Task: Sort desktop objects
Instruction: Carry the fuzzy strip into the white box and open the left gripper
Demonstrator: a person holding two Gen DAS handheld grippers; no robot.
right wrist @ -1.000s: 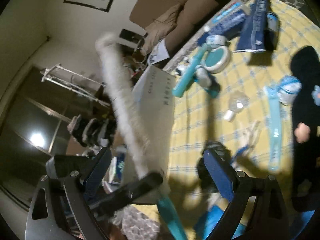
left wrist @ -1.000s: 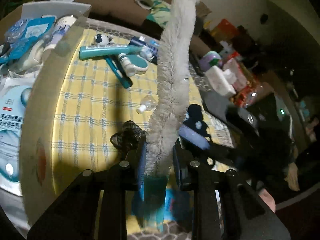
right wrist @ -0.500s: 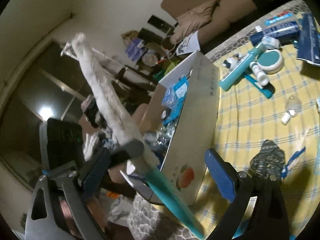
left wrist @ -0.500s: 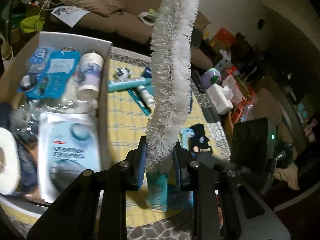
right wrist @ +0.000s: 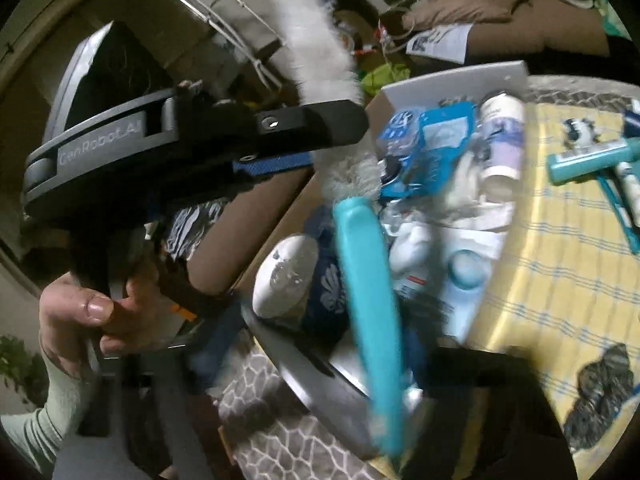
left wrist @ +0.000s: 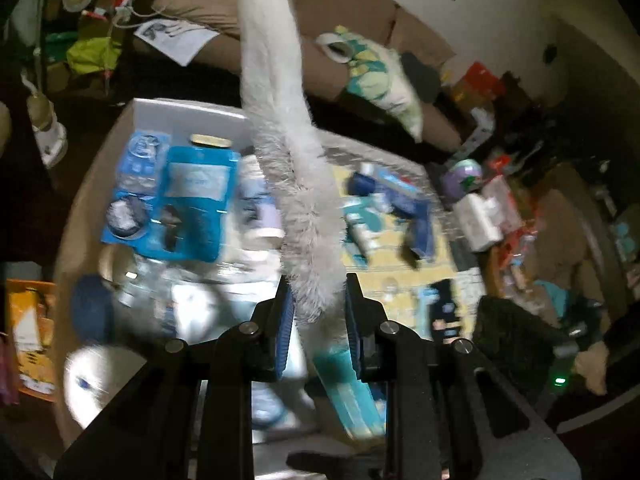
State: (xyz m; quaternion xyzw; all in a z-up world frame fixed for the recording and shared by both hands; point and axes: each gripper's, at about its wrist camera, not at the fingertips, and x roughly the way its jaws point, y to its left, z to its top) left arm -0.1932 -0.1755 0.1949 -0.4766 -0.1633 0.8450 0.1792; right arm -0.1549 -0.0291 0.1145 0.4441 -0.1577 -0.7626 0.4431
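Observation:
My left gripper (left wrist: 318, 300) is shut on a long white bottle brush (left wrist: 280, 128) with a teal handle (left wrist: 348, 396). It holds the brush upright over the cardboard box (left wrist: 80, 208) of sorted items. In the right wrist view the left gripper (right wrist: 320, 140) shows from the side, with the brush bristles (right wrist: 316, 40) above it and the teal handle (right wrist: 368, 300) hanging below over the box (right wrist: 452, 80). My right gripper's own fingers do not show in its view.
The box holds a blue blister pack (left wrist: 192, 200), a white tube (right wrist: 502, 140), a mask packet (right wrist: 460, 276) and a paper roll (left wrist: 96, 376). On the yellow checked cloth (right wrist: 560, 280) lie a teal tube (right wrist: 588, 156), a dark crumpled thing (right wrist: 604, 384) and a blue package (left wrist: 412, 216).
My left gripper has carried the brush leftward from above the yellow cloth to above the box. The right wrist view has swung toward the box and its fingers have left the frame.

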